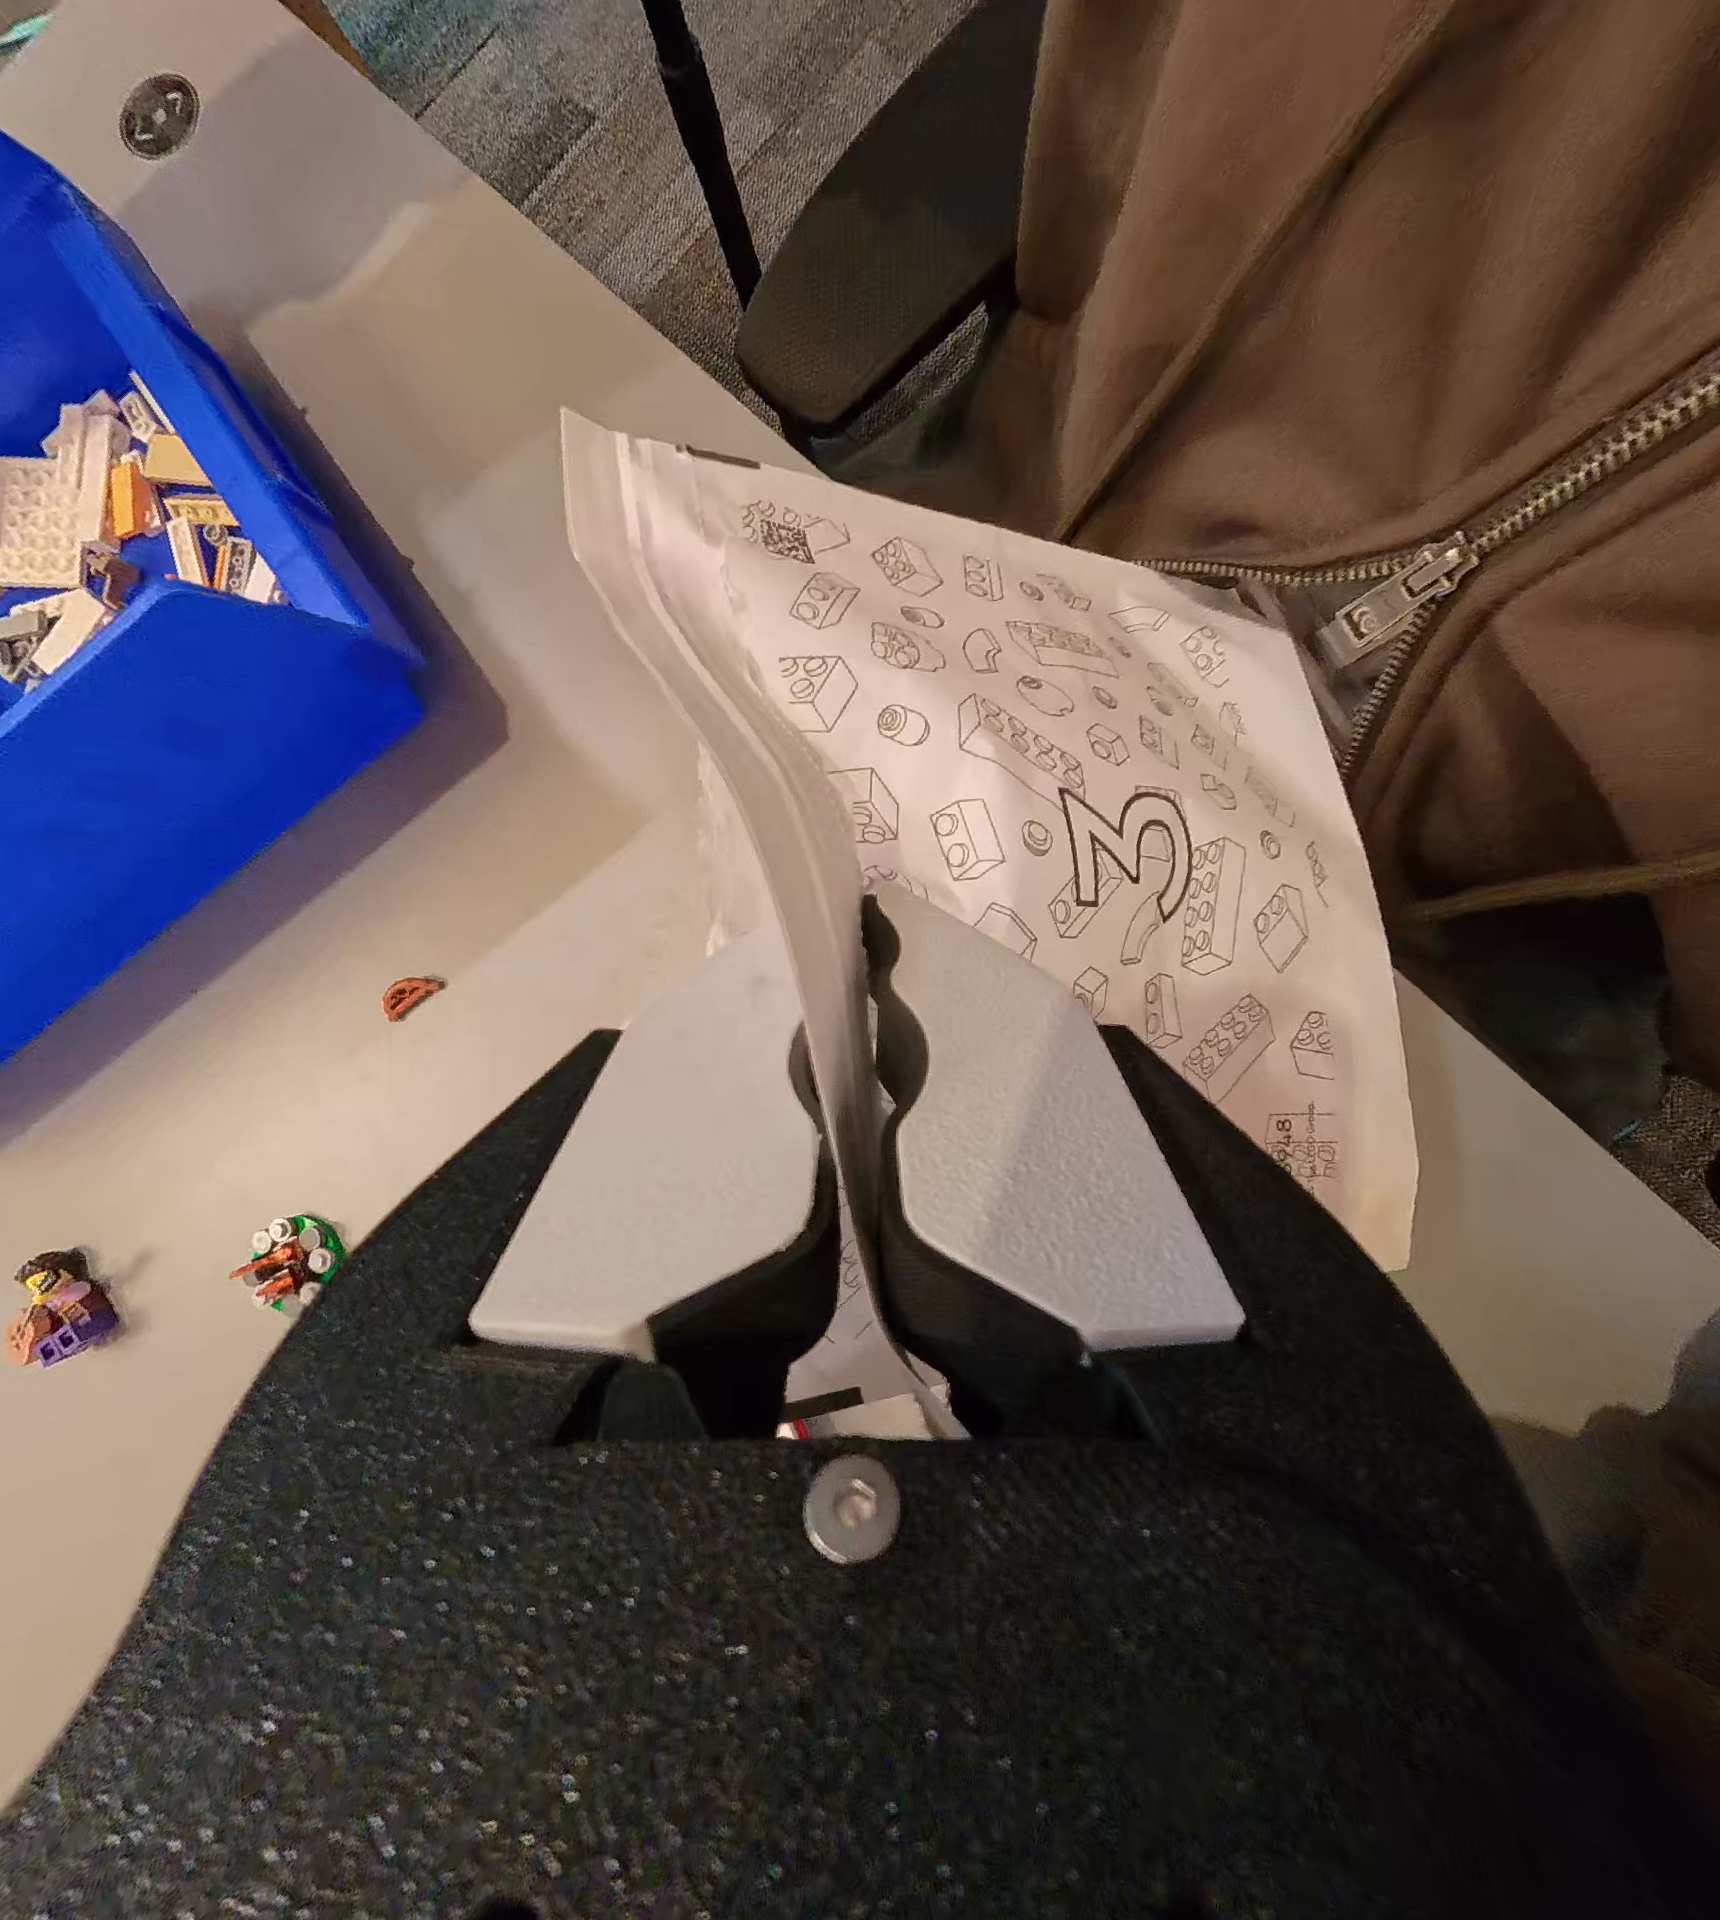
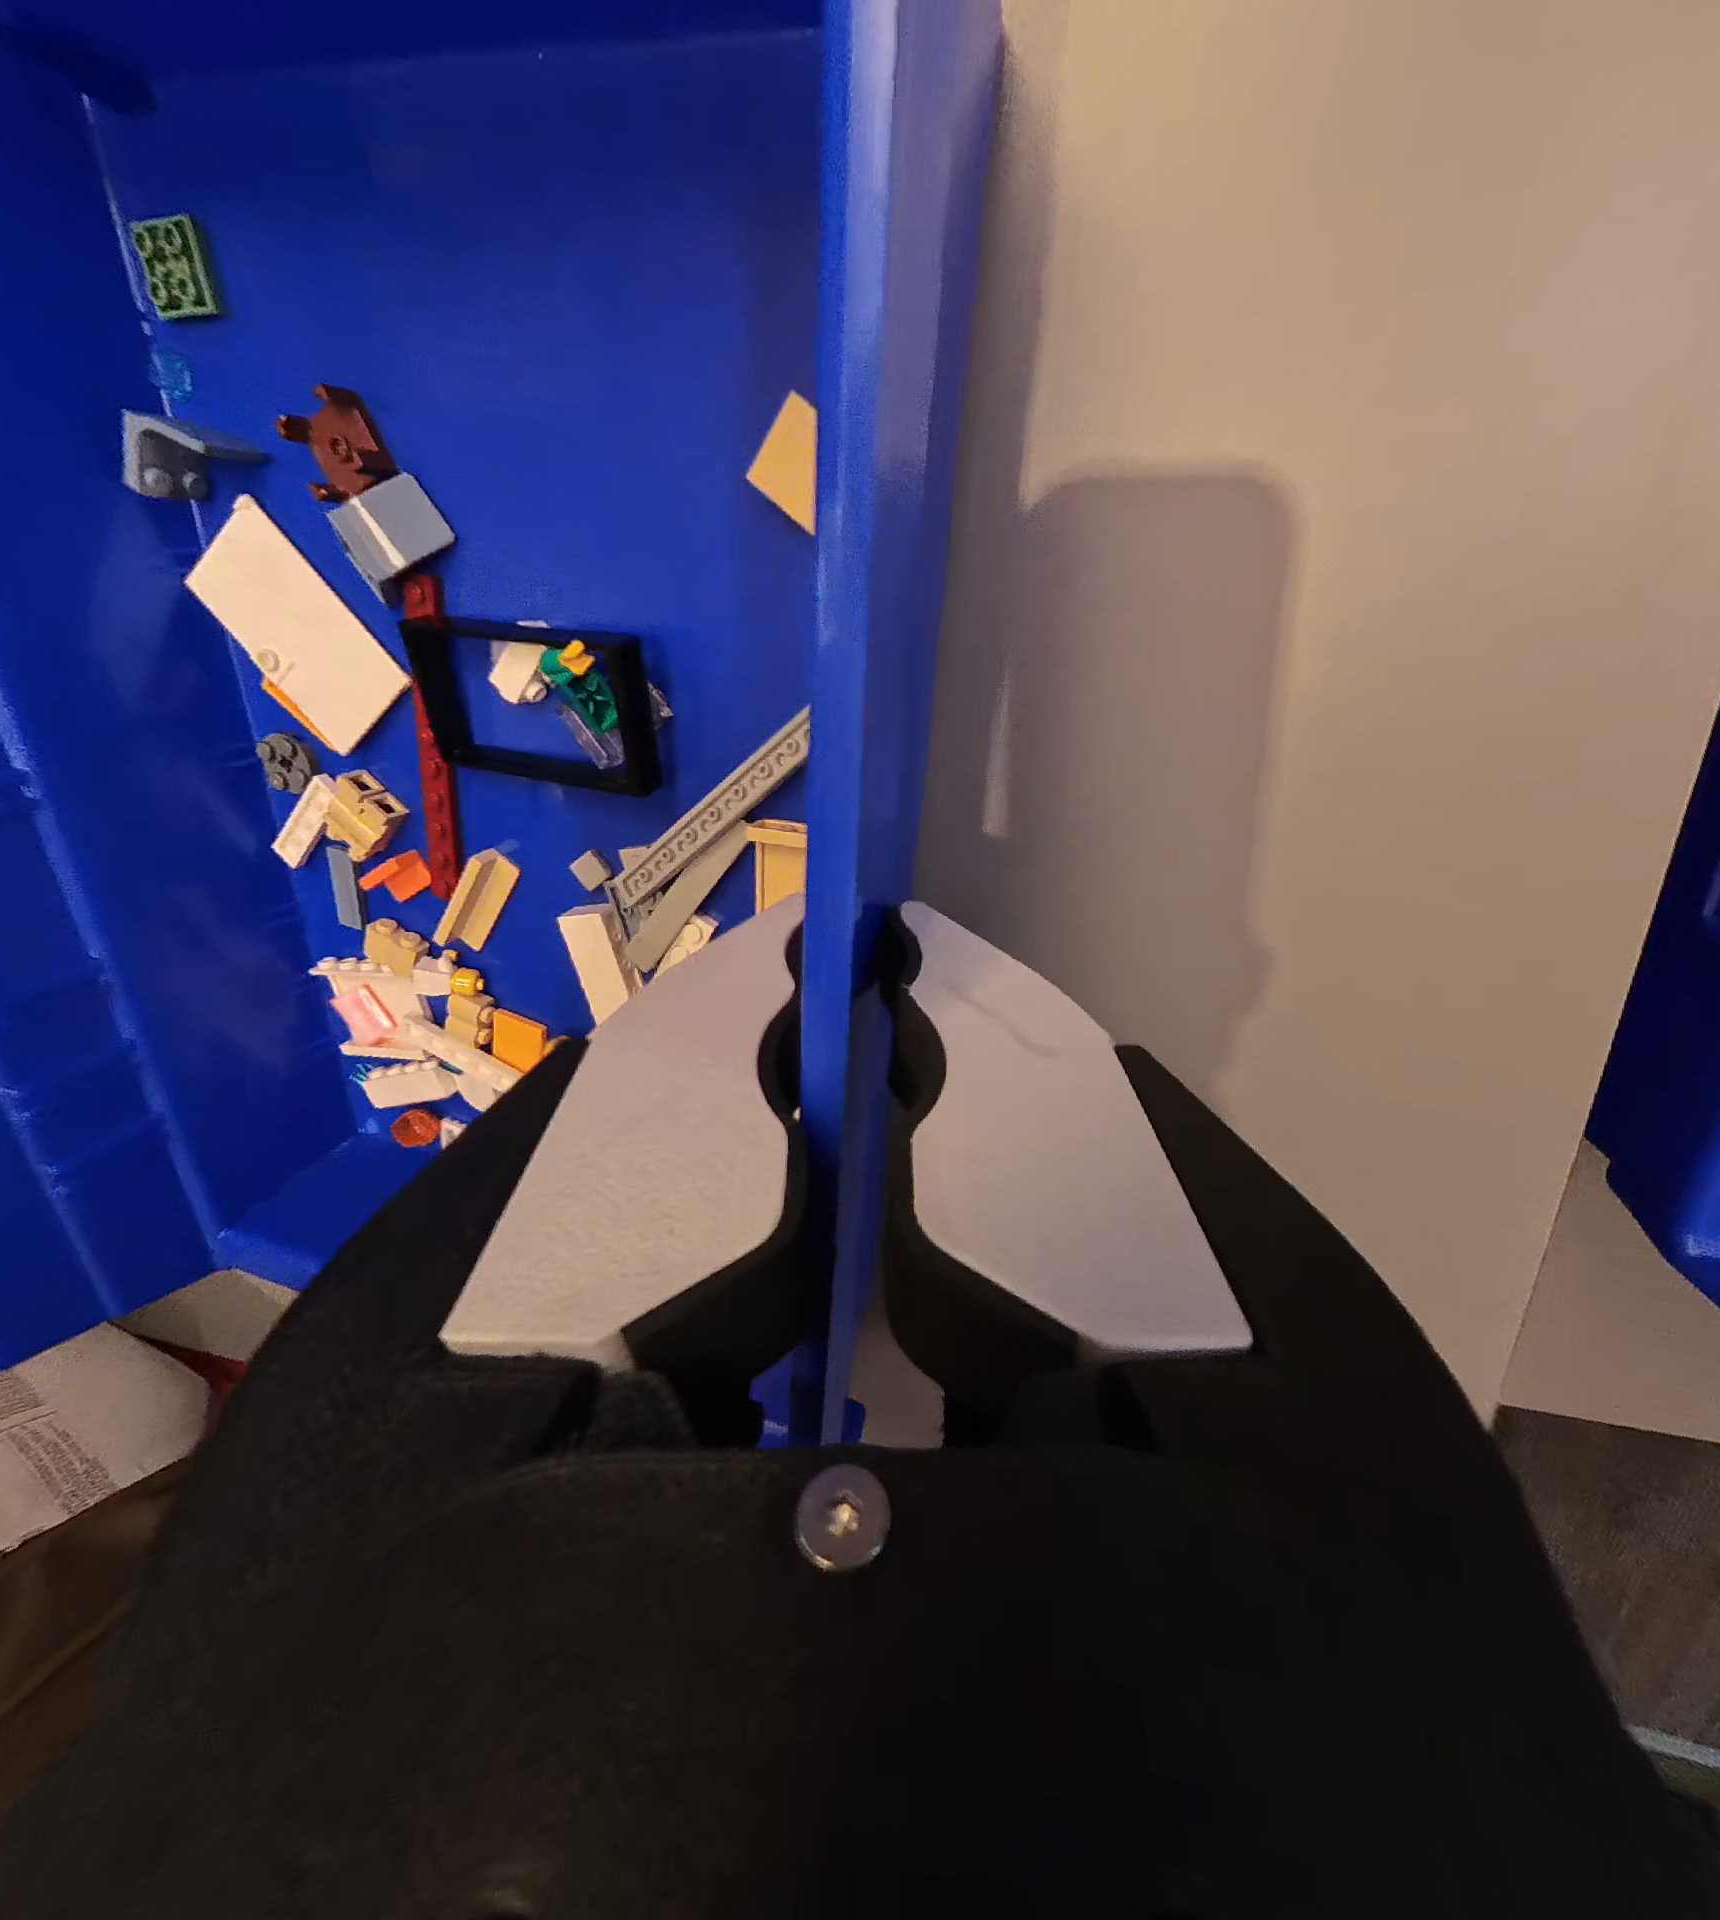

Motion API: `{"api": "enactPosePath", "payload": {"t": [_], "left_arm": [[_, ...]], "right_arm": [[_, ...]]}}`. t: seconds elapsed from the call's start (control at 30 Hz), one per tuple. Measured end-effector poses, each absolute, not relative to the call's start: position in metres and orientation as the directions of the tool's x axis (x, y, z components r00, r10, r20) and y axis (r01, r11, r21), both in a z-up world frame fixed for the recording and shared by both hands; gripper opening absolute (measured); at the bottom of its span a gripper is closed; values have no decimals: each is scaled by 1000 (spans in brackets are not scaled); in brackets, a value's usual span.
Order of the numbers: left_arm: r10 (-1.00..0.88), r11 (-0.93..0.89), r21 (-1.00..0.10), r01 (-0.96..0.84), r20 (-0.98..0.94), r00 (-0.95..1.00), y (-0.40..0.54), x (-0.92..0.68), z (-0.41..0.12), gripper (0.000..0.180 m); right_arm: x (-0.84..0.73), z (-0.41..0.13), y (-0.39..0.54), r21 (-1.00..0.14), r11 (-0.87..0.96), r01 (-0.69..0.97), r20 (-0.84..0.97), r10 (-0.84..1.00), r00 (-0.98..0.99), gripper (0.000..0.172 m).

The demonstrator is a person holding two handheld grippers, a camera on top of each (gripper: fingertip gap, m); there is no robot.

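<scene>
Your left hand-held gripper [image 1: 851,935] is clamped on the white paper bag [image 1: 1043,790] at frame centre, your right hand-held gripper [image 2: 851,935] pinches the blue bin's wall [image 2: 851,520]; tilting risks spilling bricks [image 2: 399,977].

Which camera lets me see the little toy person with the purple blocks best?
The left wrist view. The toy figure stands in plain sight on the table, near the blue bin and left of the left gripper, which pinches a white paper bag. The right wrist view doesn't show the figure at all.
</scene>
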State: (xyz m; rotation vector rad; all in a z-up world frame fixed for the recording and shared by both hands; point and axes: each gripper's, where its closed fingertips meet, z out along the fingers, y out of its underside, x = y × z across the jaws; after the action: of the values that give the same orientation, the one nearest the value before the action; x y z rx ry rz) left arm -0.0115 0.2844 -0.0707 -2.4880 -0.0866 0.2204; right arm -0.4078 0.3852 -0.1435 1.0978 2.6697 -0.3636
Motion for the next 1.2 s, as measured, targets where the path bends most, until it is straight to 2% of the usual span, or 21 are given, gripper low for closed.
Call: {"api": "enactPosePath", "payload": {"t": [0.1, 0.17, 0.27, 0.37, 0.43, 0.53, 0.63, 0.73, 0.8, 0.9, 1.03, 1.2], "left_arm": [[131, -797, -604, 27, -130, 983, 281, -14, -73, 0], [149, -788, -614, 46, -118, 982, 278, -15, -72, 0], [174, -775, -628, 73, -101, 980, 273, -15, -71, 0], [209, -759, -641, 114, -74, 975, 269, -17, -69, 0], [239, -747, -648, 146, -56, 969, 267, -19, -68, 0], [306, -726, -657, 203, -44, 951, 264, -30, -64, 0], [374, -699, -672, 246, -51, 926, 265, -43, -55, 0], [403, -685, -682, 256, -61, 913, 275, -46, -49, 0], [418, -680, -682, 271, -57, 907, 283, -43, -47, 0], [434, -671, -684, 287, -49, 899, 291, -39, -47, 0], [437, -652, -697, 298, -24, 899, 297, -35, -45, 0], [443, -634, -701, 327, 17, 896, 304, -40, -49, 0]], "right_arm": [[-405, -140, 378, -171, 672, 720, -337, 647, -684, 15], [-404, -132, 373, -217, 668, 712, -346, 629, -696, 27], [-409, -104, 372, -345, 667, 661, -287, 595, -751, 40], [-402, -59, 367, -518, 656, 548, -201, 530, -824, 43], [-361, -26, 349, -620, 659, 426, -212, 382, -900, 41], [-250, 11, 316, -713, 658, 242, -306, 18, -952, 34], [-146, 11, 298, -701, 713, -2, -305, -302, -903, 36], [-87, 1, 283, -684, 696, -220, -241, -500, -832, 47], [-60, -6, 280, -669, 671, -320, -231, -596, -769, 46], [-41, -25, 284, -605, 676, -420, -244, -660, -710, 38], [-40, -50, 300, -510, 721, -469, -315, -664, -678, 29], [-39, -56, 318, -499, 719, -484, -362, -680, -637, 8]]}}
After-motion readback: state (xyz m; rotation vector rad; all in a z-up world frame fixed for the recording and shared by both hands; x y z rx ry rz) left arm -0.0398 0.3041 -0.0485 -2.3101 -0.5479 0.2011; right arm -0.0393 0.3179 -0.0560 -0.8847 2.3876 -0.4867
